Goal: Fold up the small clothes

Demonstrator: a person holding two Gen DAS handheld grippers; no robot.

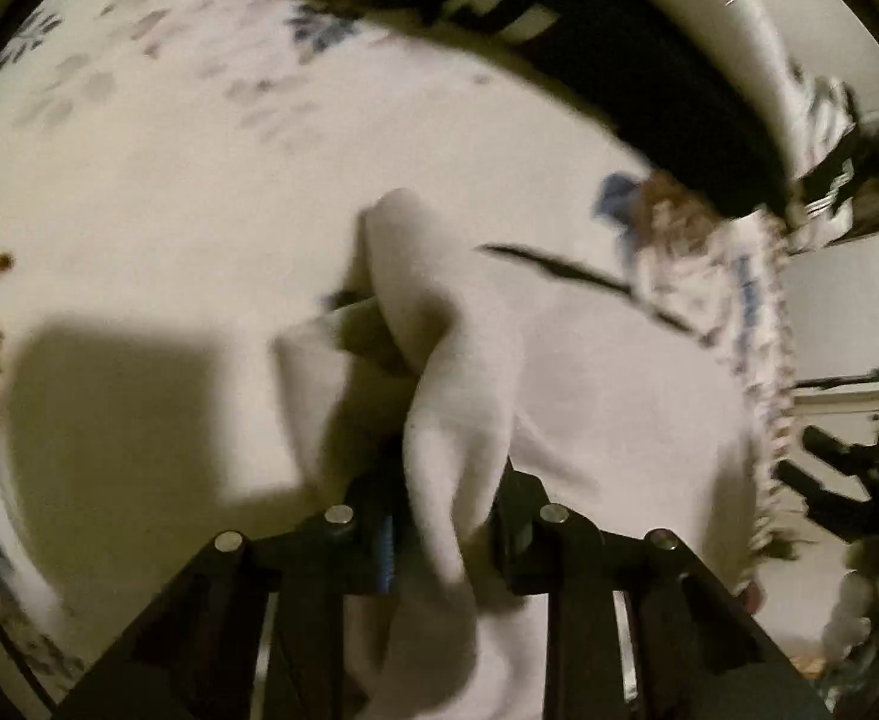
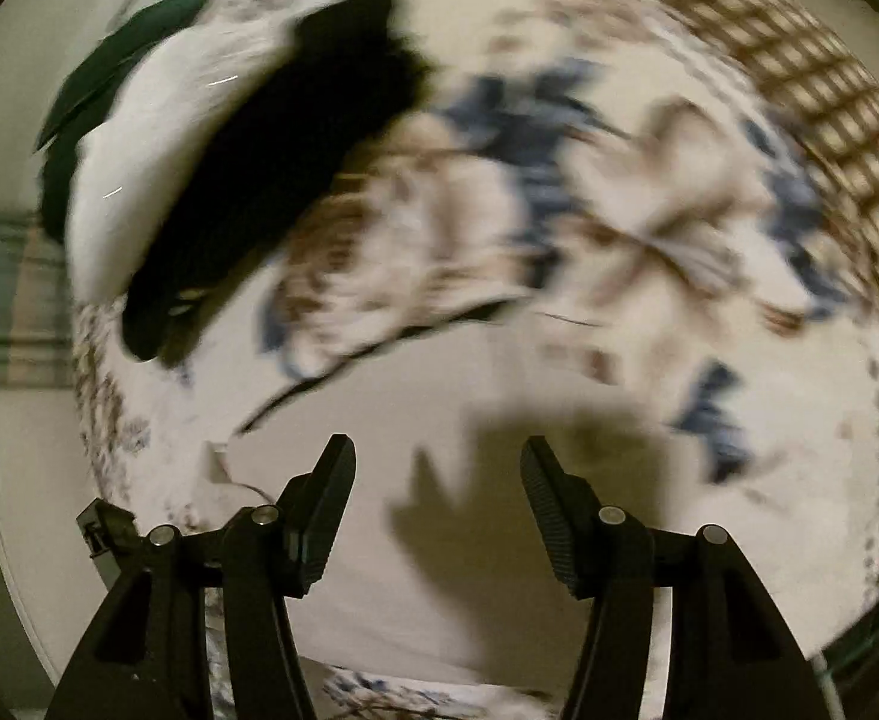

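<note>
A white garment (image 1: 589, 372) lies spread on a white cloth with blue and brown flower print (image 1: 169, 168). My left gripper (image 1: 445, 480) is shut on a bunched fold of the white garment and holds it up off the surface; the fold rises between the jaws and hides the fingertips. In the right wrist view the white garment (image 2: 439, 396) lies flat below my right gripper (image 2: 439, 462), which is open and empty above it. My right gripper also shows at the right edge of the left wrist view (image 1: 847, 480). Both views are motion-blurred.
A black and white garment (image 1: 619, 60) lies at the back of the surface; it also shows in the right wrist view (image 2: 247, 180). A dark green item (image 2: 115, 78) lies beyond it. A woven brown border (image 2: 811, 90) runs along the cloth's far right edge.
</note>
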